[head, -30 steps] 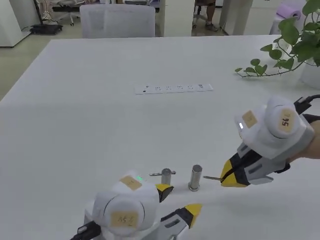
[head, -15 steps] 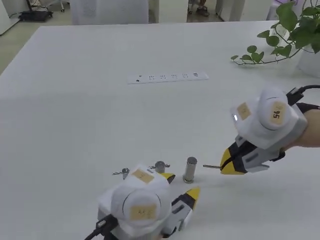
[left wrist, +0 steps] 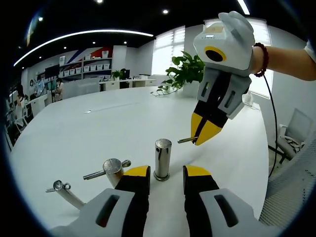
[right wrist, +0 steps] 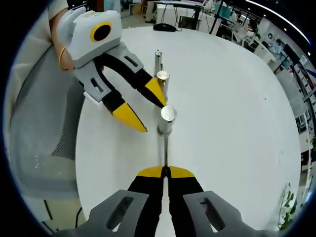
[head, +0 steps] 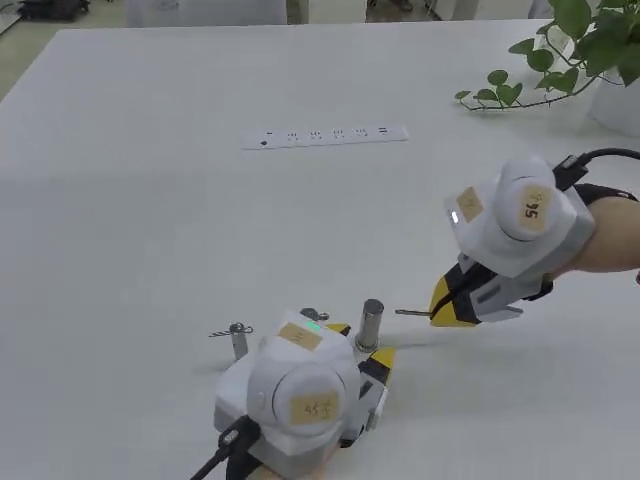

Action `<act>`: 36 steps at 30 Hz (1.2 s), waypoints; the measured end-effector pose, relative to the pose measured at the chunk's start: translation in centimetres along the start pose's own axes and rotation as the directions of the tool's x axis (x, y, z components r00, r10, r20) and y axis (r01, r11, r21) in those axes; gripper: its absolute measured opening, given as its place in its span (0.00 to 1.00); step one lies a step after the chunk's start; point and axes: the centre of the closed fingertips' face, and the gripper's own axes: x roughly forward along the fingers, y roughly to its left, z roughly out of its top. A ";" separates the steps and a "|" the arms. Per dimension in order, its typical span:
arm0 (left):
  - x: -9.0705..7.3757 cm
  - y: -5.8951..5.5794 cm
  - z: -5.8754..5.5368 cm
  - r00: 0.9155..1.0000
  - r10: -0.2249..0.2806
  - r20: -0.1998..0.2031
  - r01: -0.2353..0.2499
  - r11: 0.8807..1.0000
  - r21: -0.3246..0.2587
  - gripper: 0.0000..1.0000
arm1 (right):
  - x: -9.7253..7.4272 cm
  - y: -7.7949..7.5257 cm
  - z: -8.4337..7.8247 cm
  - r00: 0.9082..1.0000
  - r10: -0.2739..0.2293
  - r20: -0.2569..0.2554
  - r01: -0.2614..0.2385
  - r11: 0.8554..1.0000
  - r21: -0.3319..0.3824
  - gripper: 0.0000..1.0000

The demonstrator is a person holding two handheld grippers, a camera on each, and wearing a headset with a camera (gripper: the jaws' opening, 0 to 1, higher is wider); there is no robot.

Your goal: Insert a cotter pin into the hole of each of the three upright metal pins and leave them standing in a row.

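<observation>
At the near edge of the white table (head: 150, 200), your cotter pin (right wrist: 166, 148) points at the bare metal pin (right wrist: 168, 121)
Your right gripper (right wrist: 165, 172) is clamped on the cotter pin, which sticks straight out from the closed tips, its free end just beside the bare metal pin's upper shaft. Your left gripper (left wrist: 165, 173) has its jaws parted, with that pin upright just ahead of the gap. Beside it stand the middle pin (left wrist: 112, 168) and the far pin (left wrist: 64, 192), each already crossed by a cotter
</observation>
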 end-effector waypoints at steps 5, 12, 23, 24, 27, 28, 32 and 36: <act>0.6 0.3 0.0 1.000 0.021 0.004 -0.021 1.000 0.018 0.23 | 0.3 -0.5 0.1 1.000 -0.004 -0.009 0.004 1.000 -0.015 0.03; 1.3 0.4 0.1 1.000 0.028 0.005 -0.028 0.999 0.023 0.19 | 0.6 -0.8 0.5 1.000 0.004 -0.022 -0.005 0.999 -0.045 0.03; 1.7 0.6 0.1 0.999 0.038 -0.003 -0.038 0.999 0.036 0.12 | 0.7 -1.0 0.8 0.999 0.015 -0.037 -0.019 0.996 -0.087 0.03; 1.7 0.6 0.1 0.999 0.036 -0.003 -0.036 0.999 0.035 0.12 | 0.7 -0.9 0.8 0.999 0.019 -0.040 -0.022 0.996 -0.088 0.03; 1.7 0.6 0.1 0.999 0.038 -0.005 -0.038 0.999 0.039 0.12 | 0.7 -0.8 0.8 0.999 0.021 -0.047 -0.025 0.995 -0.099 0.03; 1.7 0.6 0.1 0.999 0.039 -0.006 -0.039 0.998 0.041 0.12 | 0.7 -0.8 0.8 0.999 0.022 -0.050 -0.027 0.994 -0.103 0.03; 1.7 0.6 0.0 0.999 0.039 -0.012 -0.039 0.999 0.038 0.11 | 0.7 -1.0 0.7 0.998 0.017 -0.054 -0.023 0.994 -0.107 0.03; 1.8 0.6 -0.1 0.999 0.037 -0.015 -0.036 0.999 0.033 0.11 | 0.6 -1.0 0.7 0.998 0.021 -0.059 -0.028 0.993 -0.118 0.03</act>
